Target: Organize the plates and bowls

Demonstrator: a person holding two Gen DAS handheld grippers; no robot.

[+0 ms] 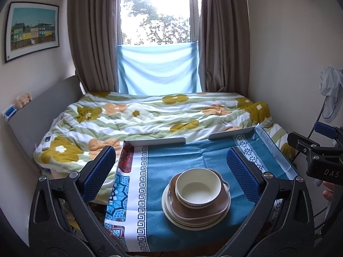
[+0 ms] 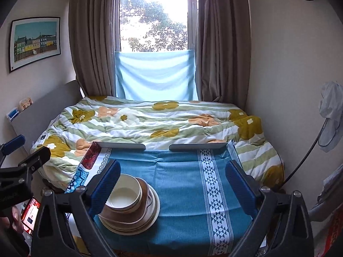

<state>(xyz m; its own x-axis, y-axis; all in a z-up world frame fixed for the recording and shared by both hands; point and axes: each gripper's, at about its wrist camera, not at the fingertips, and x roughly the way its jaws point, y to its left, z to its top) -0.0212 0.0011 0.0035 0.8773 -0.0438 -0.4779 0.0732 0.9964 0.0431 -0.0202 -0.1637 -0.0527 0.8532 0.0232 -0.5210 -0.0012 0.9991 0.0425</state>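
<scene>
A cream bowl (image 1: 198, 187) sits on top of a brown plate (image 1: 216, 208), which rests on a stack of cream plates (image 1: 171, 212) on the blue patterned tablecloth (image 1: 171, 162). My left gripper (image 1: 171, 171) is open, its blue pads wide apart, held back from the stack with nothing between them. In the right wrist view the same stack, with the bowl (image 2: 125, 197) on top, lies at the lower left, partly behind the left finger. My right gripper (image 2: 172, 182) is open and empty over the cloth, to the right of the stack.
The small table (image 2: 182, 192) stands against a bed with a flowered quilt (image 1: 150, 115). Two white raised edges (image 1: 158, 141) mark the table's far side. Curtains and a window are behind. A phone (image 2: 30, 214) lies at the lower left. A fan (image 2: 330, 117) stands at the right.
</scene>
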